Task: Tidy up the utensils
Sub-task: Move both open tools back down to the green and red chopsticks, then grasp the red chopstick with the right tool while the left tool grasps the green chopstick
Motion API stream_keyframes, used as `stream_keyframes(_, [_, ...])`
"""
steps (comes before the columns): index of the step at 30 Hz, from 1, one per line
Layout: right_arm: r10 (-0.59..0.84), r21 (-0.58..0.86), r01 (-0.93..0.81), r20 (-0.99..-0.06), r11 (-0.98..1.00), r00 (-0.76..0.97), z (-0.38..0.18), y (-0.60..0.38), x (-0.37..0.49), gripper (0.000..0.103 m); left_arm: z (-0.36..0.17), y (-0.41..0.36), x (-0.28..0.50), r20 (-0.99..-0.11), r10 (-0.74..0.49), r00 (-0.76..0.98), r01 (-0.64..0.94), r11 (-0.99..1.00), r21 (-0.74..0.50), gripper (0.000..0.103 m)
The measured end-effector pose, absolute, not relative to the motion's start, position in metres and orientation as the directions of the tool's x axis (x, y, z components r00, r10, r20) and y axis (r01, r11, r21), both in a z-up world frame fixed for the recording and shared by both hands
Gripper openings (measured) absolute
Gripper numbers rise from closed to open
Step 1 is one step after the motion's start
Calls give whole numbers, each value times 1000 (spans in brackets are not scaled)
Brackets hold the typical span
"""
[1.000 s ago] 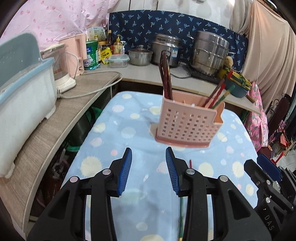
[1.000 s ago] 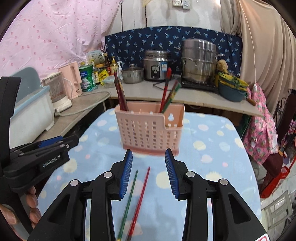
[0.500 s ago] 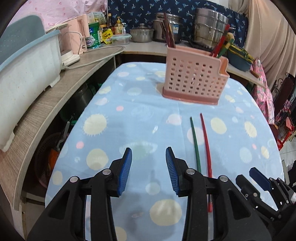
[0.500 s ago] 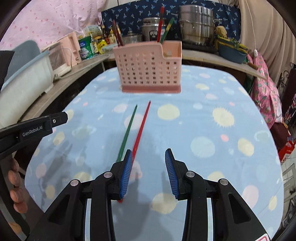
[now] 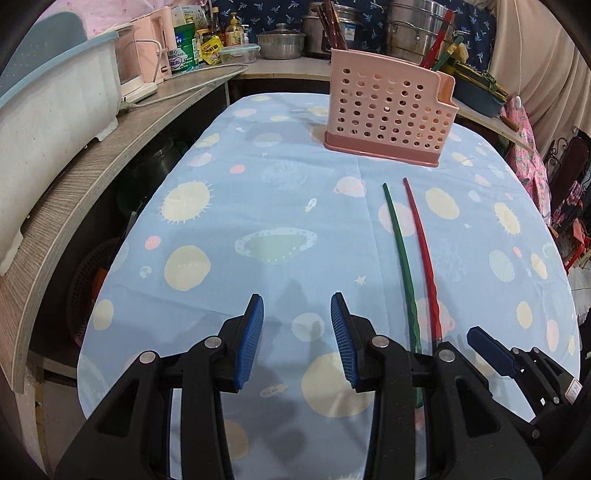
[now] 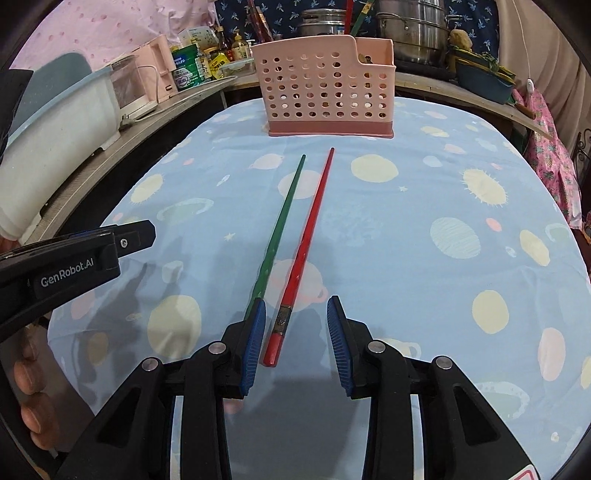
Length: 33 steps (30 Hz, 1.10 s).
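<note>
A red chopstick [image 6: 311, 236] and a green chopstick [image 6: 281, 225] lie side by side on the blue patterned tablecloth [image 6: 424, 229], pointing at a pink perforated utensil holder [image 6: 327, 86] that holds several chopsticks. My right gripper [image 6: 295, 314] hangs low over the near end of the red chopstick, which lies between its jaws untouched; the jaws are closing. My left gripper [image 5: 297, 312] stands open over bare cloth, left of the green chopstick [image 5: 400, 254] and the red chopstick [image 5: 421, 240], with nothing between its fingers. The holder [image 5: 391, 110] stands at the table's far end.
A grey counter [image 5: 92, 177] with a white and blue tub [image 5: 48, 110] runs along the left. Steel pots [image 6: 413, 29], bottles and tins [image 6: 188, 72] crowd the back counter. The person's fingers [image 6: 33, 398] show at the lower left of the right wrist view.
Both grippers have sunk toward the table and tilted down. The right one now straddles the near end of the red chopstick. The holder looks farther off.
</note>
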State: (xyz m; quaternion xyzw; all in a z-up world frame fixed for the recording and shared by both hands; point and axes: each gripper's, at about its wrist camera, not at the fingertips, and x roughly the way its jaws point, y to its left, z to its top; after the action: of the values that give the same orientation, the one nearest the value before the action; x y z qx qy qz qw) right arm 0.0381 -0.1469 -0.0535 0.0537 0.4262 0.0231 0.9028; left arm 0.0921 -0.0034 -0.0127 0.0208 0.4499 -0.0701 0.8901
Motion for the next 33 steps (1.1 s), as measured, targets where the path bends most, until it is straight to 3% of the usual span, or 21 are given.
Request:
stream_keyframes(5, [92, 121, 5, -777, 993, 622, -58, -147, 40, 25, -15, -4, 92, -809, -105, 578, 144, 989, -25, 36])
stream_keyframes(19, [86, 107, -3, -785, 994, 614, -63, -144, 42, 20, -20, -7, 94, -820, -103, 564, 150, 988, -21, 36])
stream_keyframes(25, [73, 98, 7, -785, 995, 615, -64, -147, 43, 9, -22, -9, 94, -823, -105, 558, 156, 988, -21, 36])
stream_keyframes(33, [64, 99, 23, -784, 995, 618, -64, -157, 39, 7, -25, -16, 90, -829, -122, 546, 175, 984, -30, 36])
